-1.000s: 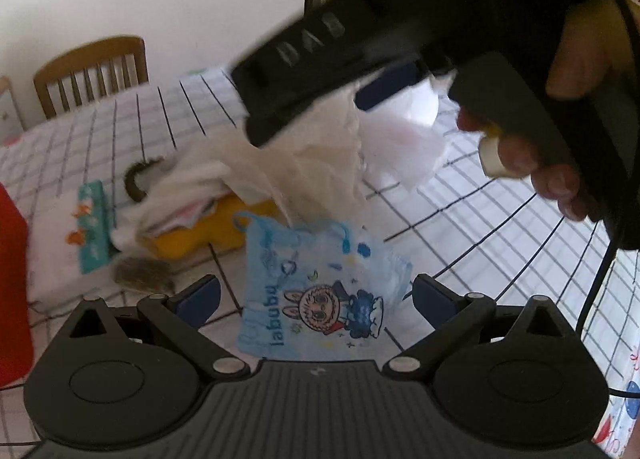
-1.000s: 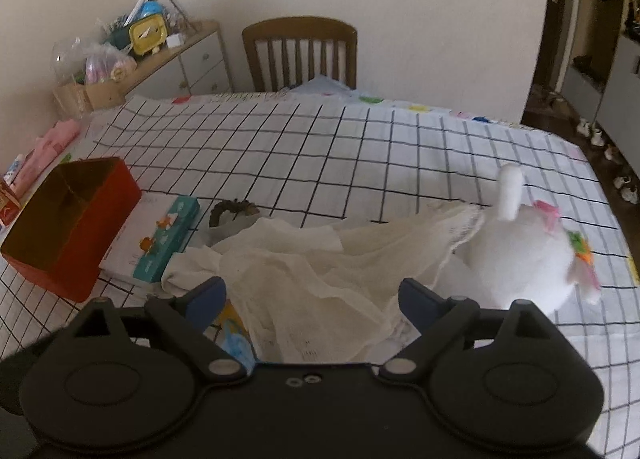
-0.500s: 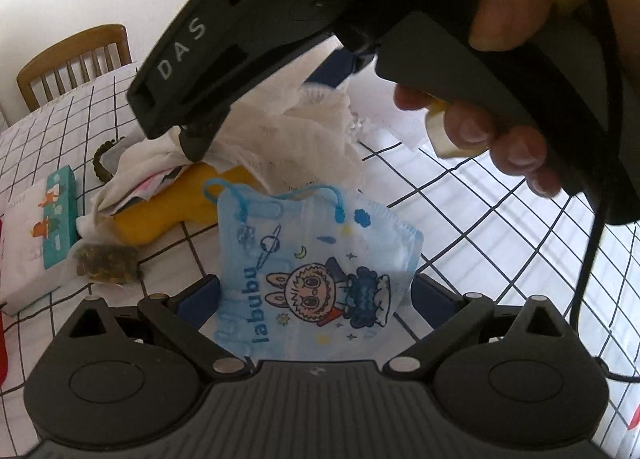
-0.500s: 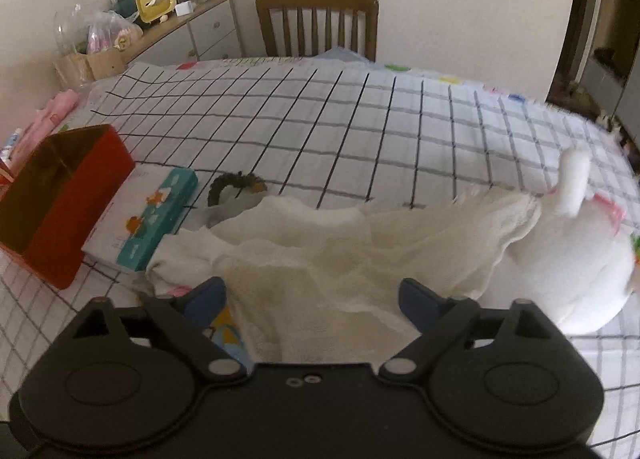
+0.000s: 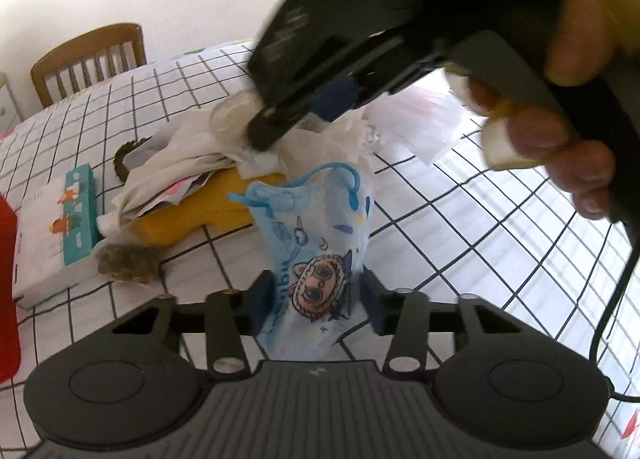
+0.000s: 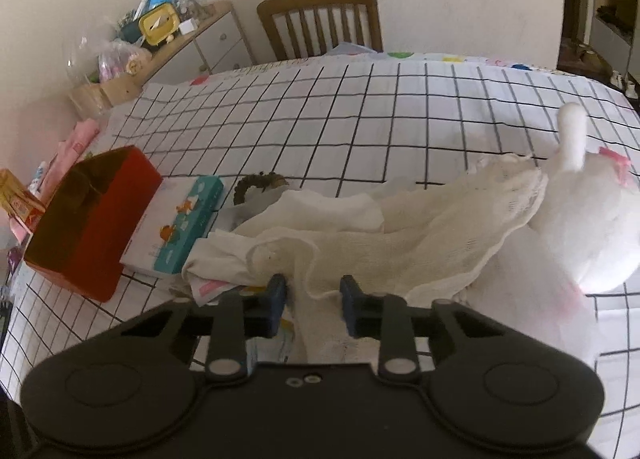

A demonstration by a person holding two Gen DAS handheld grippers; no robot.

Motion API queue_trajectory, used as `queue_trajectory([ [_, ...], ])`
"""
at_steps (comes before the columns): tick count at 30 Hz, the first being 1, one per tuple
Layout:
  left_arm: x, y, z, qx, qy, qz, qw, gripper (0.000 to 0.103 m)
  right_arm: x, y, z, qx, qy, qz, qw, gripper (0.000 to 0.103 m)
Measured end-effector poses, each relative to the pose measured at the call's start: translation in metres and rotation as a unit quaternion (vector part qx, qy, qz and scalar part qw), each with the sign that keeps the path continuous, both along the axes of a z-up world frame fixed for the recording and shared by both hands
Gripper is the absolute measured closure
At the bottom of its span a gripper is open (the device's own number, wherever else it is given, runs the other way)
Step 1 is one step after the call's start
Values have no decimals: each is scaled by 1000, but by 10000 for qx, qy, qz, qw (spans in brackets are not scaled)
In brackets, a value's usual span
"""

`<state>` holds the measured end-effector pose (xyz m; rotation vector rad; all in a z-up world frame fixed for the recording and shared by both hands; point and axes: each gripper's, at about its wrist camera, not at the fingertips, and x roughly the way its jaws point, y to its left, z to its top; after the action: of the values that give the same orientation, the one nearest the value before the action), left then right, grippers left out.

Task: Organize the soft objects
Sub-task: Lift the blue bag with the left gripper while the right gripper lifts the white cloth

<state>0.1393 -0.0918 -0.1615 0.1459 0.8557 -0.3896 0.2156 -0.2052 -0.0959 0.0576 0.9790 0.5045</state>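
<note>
A light blue drawstring pouch (image 5: 320,227) with a cartoon figure stands bunched between the pads of my left gripper (image 5: 318,299), whose jaws are closing and squeezing it from both sides. A white gauze cloth (image 6: 400,235) lies crumpled over a yellow soft item (image 5: 192,215). My right gripper (image 6: 312,299) is closing too, and a fold of the cloth is pinched between its blue pads. In the left wrist view a hand (image 5: 560,131) holds the right gripper just above the pile. A white plush toy (image 6: 592,227) lies at the cloth's right end.
On the checked tablecloth (image 6: 360,107) to the left stand a red open box (image 6: 92,219) and a white and teal carton (image 6: 180,227). A brown scrunchie (image 6: 260,183) lies behind the cloth. A wooden chair (image 6: 320,19) and a cluttered sideboard (image 6: 160,31) stand beyond the table.
Both grippers' jaws have closed from wide open, the left onto the blue pouch, which is now bunched narrow, and the right onto the white cloth. The right gripper came nearer the pile.
</note>
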Motion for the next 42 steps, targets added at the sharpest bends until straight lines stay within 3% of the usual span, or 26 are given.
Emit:
queue_trajectory([
  [5, -5, 6, 7, 10, -31, 78, 10000, 77, -10, -7, 12, -25, -219, -18, 9998, 95],
  [8, -7, 7, 10, 59, -61, 143, 9999, 79, -14, -6, 17, -186, -402, -13, 9990, 99],
  [13, -15, 17, 26, 81, -227, 280, 9993, 80, -26, -7, 39, -248, -808, -10, 9964, 99],
  [23, -28, 49, 71, 122, -549, 700, 9960, 80, -49, -24, 114, -310, -1760, 69, 9839, 100],
  [33, -41, 83, 129, 123, -993, 1016, 9898, 80, -71, -23, 188, 55, -2443, 427, 9687, 100],
  [42, -49, 127, 156, 245, -1071, 1417, 9838, 80, -78, -2, 227, 633, -2505, 910, 9617, 100],
])
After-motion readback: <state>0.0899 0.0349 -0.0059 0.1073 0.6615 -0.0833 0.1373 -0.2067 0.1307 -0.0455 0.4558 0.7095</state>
